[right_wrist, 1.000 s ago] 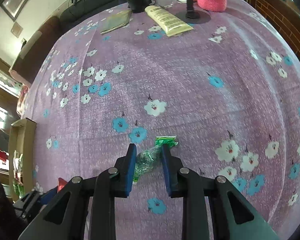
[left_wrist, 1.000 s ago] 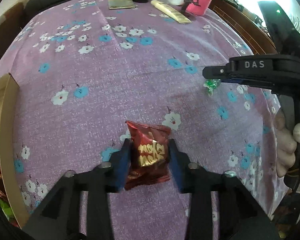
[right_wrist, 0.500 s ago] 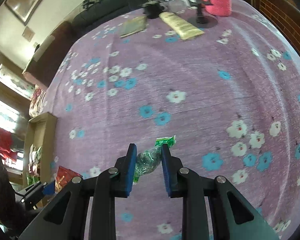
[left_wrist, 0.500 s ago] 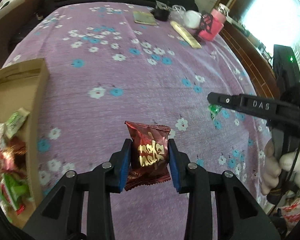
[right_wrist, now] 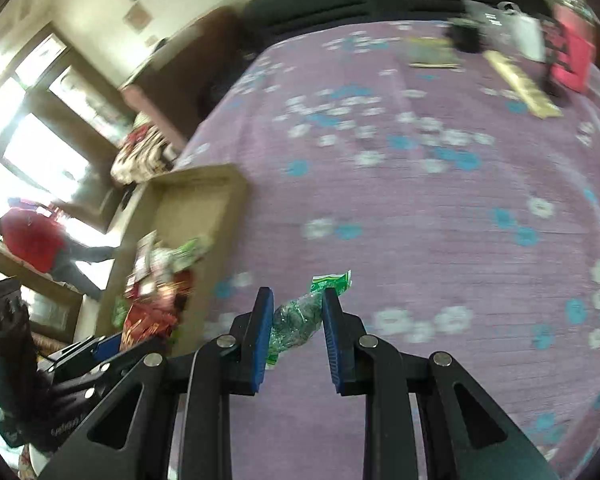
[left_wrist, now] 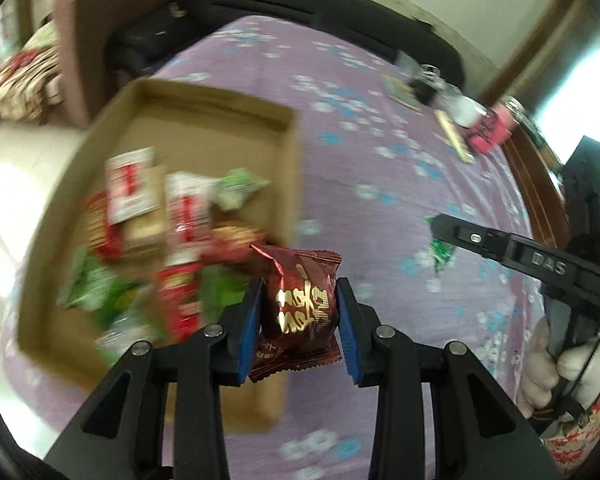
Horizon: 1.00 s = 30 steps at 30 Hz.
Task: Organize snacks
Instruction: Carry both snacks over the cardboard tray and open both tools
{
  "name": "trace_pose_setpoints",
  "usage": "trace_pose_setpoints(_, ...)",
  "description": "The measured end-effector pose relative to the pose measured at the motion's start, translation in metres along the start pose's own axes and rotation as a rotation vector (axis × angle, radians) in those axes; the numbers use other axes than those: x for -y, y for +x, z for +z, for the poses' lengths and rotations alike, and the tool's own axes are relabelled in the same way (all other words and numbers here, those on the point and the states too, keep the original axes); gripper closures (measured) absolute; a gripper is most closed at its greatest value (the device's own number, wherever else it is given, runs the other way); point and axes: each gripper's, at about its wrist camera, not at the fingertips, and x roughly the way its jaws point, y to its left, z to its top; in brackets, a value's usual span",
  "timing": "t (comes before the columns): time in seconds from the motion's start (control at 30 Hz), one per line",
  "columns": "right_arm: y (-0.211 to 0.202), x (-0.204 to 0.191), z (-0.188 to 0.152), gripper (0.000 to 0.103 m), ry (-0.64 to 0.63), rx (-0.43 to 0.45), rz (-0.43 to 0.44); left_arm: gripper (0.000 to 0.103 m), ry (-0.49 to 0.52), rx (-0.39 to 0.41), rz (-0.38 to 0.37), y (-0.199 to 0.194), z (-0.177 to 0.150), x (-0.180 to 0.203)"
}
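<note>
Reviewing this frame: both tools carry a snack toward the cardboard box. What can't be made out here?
- Left wrist view: the packets in the cardboard box are smeared by motion blur; their labels are unreadable.
- Left wrist view: the dark red packet hides the box's near corner.
- Right wrist view: the box is partly hidden by the left tool; the green packet's print is too small.

Two wrist fisheyes, both angled down over the same purple floral table

The left wrist view looks along its own left gripper [left_wrist: 298, 328] onto the cardboard box [left_wrist: 288, 184] close below, with the right gripper [left_wrist: 440, 226] at its right edge. The right wrist view faces the table [right_wrist: 440, 220] from further right, with the same box [right_wrist: 204, 192] and left gripper [right_wrist: 112, 344] at its lower left.
</note>
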Motion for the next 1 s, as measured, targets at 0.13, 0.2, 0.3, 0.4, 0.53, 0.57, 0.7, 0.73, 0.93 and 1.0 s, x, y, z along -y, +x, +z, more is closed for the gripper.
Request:
trace_pose_setpoints(0.13, 0.019, -0.044, -0.009, 0.08, -0.067, -0.04, 0.051, 0.066, -0.052, -0.002, 0.042, -0.01, -0.011, -0.035)
trace_pose_setpoints(0.2, 0.031, -0.065, -0.015, 0.08, -0.102, -0.07, 0.069, 0.065, -0.067, -0.005, 0.063, -0.011, -0.015, -0.048)
trace_pose_setpoints(0.3, 0.046, -0.089, -0.025, 0.08, -0.143, -0.106, 0.086, 0.065, -0.082, -0.014, 0.085, -0.01, -0.016, -0.064)
trace_pose_setpoints(0.4, 0.062, -0.112, -0.037, 0.08, -0.177, -0.147, 0.1, 0.065, -0.08, -0.038, 0.116, -0.003, -0.016, -0.075)
trace_pose_setpoints(0.53, 0.079, -0.128, -0.047, 0.08, -0.211, -0.182, 0.084, 0.065, -0.098, -0.074, 0.122, 0.004, -0.017, -0.084)
trace_pose_setpoints(0.57, 0.082, -0.13, -0.048, 0.08, -0.214, -0.188, 0.074, 0.065, -0.099, -0.073, 0.122, 0.004, -0.017, -0.085)
trace_pose_setpoints(0.7, 0.097, -0.132, -0.05, 0.081, -0.216, -0.194, 0.015, 0.064, -0.076, -0.054, 0.148, -0.004, -0.015, -0.082)
trace_pose_setpoints(0.73, 0.101, -0.131, -0.049, 0.084, -0.214, -0.198, 0.007, 0.064, -0.073, -0.047, 0.154, -0.007, -0.015, -0.082)
trace_pose_setpoints(0.93, 0.107, -0.131, -0.052, 0.082, -0.206, -0.212, -0.007, 0.043, 0.01, 0.056, 0.267, -0.039, -0.009, -0.07)
trace_pose_setpoints(1.0, 0.101, -0.136, -0.053, 0.081, -0.208, -0.198, -0.002, 0.041, 0.029, 0.085, 0.292, -0.049, -0.007, -0.066)
